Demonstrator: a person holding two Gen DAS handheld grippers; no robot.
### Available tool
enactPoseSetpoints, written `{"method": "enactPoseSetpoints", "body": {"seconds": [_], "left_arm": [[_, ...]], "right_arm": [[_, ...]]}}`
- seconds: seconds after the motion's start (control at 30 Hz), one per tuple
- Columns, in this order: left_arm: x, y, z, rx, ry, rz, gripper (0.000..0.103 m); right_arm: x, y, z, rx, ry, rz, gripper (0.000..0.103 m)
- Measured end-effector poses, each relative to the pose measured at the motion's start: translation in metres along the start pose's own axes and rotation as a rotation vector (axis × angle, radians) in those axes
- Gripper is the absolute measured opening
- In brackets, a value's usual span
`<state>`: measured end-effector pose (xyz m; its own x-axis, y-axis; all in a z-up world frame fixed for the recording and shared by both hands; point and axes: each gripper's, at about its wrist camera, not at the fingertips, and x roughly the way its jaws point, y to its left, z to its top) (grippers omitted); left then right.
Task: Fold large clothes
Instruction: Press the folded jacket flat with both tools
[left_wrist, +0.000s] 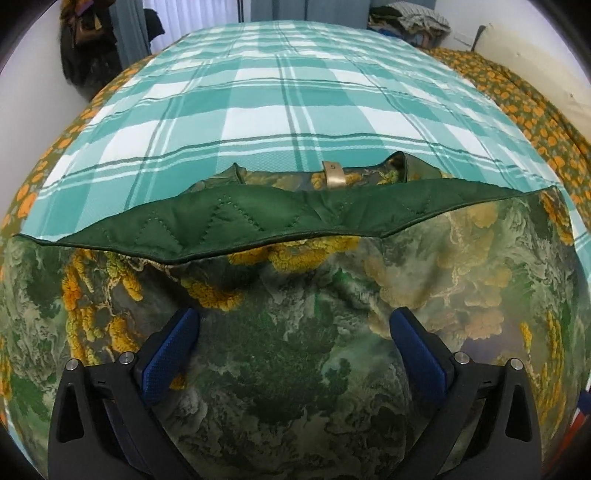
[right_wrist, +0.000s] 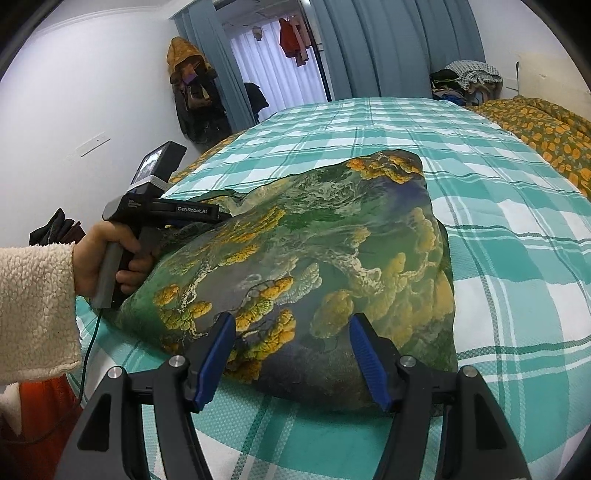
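A large quilted jacket (left_wrist: 295, 295) with a green and yellow landscape print lies on the bed. In the left wrist view its plain green lining (left_wrist: 258, 218) is turned over in a band across the middle, with a small neck label (left_wrist: 334, 172) beyond it. My left gripper (left_wrist: 295, 332) hovers open over the printed side. In the right wrist view the jacket (right_wrist: 314, 240) sits puffed up. My right gripper (right_wrist: 291, 362) stands open over its near edge, fabric lying between the pads without being pinched. The left gripper's body (right_wrist: 173, 212), held by a hand (right_wrist: 107, 266), is at the jacket's left side, its fingers hidden.
The teal and white plaid bedspread (right_wrist: 480, 184) covers the bed. An orange floral blanket (right_wrist: 546, 125) runs along the right edge, with a pile of clothes (right_wrist: 469, 81) behind. Coats (right_wrist: 192, 99) hang on the left wall. A fleece sleeve (right_wrist: 33, 306) fills the lower left.
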<state>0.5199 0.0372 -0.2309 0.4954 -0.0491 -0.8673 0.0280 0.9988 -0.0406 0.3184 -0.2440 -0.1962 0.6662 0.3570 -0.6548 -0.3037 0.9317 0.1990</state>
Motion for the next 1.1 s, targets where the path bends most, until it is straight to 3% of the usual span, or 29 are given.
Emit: {"method": "enactPoseSetpoints", "body": {"seconds": [0.17, 0.53, 0.93, 1.1], "left_arm": [[-0.022, -0.002, -0.011, 0.034, -0.005, -0.019, 0.102], [-0.077, -0.009, -0.079, 0.126, -0.036, -0.022, 0.102], [-0.104, -0.023, -0.132, 0.217, -0.073, -0.030, 0.102], [-0.130, -0.027, -0.140, 0.218, -0.124, -0.092, 0.102]], "right_arm": [[-0.002, -0.002, -0.001, 0.013, -0.005, 0.007, 0.065], [-0.009, -0.007, 0.001, 0.044, -0.022, -0.002, 0.065], [-0.038, -0.036, -0.001, 0.221, -0.044, -0.085, 0.065], [-0.049, -0.045, -0.026, 0.321, 0.030, -0.092, 0.070]]}}
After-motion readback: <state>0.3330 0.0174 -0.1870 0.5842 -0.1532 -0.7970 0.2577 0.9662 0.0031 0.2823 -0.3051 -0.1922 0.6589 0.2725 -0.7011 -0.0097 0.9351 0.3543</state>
